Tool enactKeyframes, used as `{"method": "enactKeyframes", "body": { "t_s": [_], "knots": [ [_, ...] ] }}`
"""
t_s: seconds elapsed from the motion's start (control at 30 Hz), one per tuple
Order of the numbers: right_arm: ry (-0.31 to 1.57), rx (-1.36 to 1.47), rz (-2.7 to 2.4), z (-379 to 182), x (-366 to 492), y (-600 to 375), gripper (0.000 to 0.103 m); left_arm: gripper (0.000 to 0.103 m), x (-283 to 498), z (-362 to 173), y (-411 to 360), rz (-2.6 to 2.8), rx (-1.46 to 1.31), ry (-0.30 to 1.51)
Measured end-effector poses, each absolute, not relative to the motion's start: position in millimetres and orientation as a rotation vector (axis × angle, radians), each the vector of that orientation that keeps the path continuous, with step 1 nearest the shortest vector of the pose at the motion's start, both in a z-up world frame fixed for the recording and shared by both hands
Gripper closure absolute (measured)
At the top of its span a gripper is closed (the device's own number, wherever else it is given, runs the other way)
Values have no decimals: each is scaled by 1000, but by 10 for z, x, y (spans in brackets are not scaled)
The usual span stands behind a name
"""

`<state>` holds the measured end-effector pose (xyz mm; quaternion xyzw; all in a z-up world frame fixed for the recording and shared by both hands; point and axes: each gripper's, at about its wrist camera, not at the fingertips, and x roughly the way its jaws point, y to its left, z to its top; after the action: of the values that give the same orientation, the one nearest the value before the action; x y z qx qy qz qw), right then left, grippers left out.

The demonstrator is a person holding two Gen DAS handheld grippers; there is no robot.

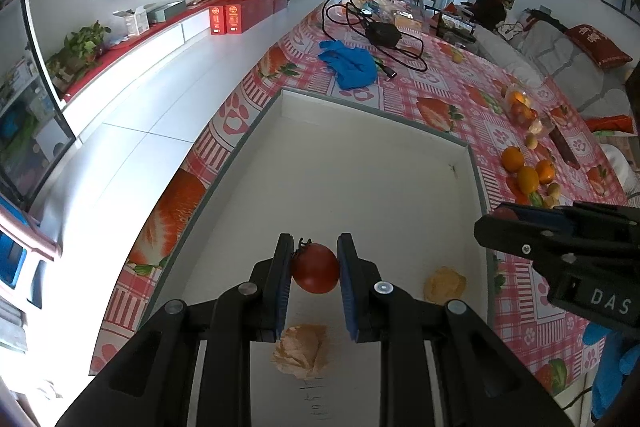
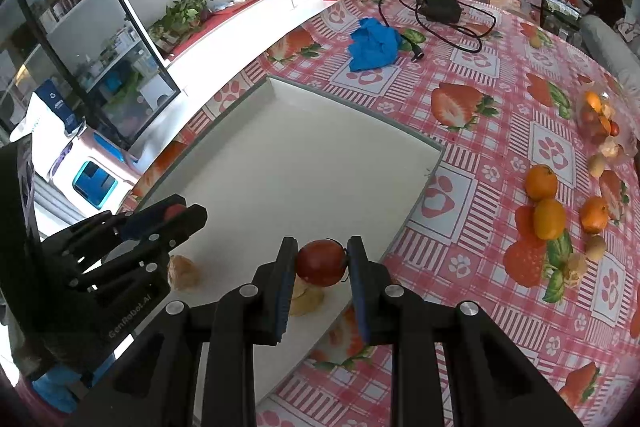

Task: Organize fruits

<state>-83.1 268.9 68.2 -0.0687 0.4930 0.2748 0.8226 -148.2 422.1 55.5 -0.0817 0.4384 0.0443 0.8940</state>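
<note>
1. The left gripper (image 1: 315,269) is clenching a small red tomato (image 1: 315,268), its stem end turned toward the left pad; the fruit is hanging over the near part of the white tray (image 1: 360,163).
2. The right gripper (image 2: 321,263) is clenching a second red tomato (image 2: 321,263) over the tray's near right edge.
3. Two pale peeled fruits (image 1: 302,349) (image 1: 445,284) are lying on the tray floor directly below and just beside the held tomatoes.
4. Judgement: each tomato is sitting directly above the tray, so the coming move is a straight descent; each needs setting down clear of the peeled fruit beneath.
5. Oranges (image 2: 541,182) are waiting on the tablecloth (image 2: 472,187) off the tray's right edge, nearer the right hand.
</note>
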Motion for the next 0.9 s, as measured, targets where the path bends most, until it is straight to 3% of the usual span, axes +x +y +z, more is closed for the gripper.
{"method": "enactKeyframes", "body": {
  "t_s": [0.77,0.8,0.87,0.9],
  "knots": [
    [1067,-148,601,582,-783,2784,76,78,-1418,472,4174,99,-147,915],
    [1069,-148,601,570,-777,2788,76,77,-1419,468,4172,103,-142,913],
    [1088,-136,610,537,-759,2788,76,63,-1416,458,4169,110,-134,920],
    [1099,-127,615,521,-749,2782,75,45,-1413,461,4164,119,-131,921]
  ]
}}
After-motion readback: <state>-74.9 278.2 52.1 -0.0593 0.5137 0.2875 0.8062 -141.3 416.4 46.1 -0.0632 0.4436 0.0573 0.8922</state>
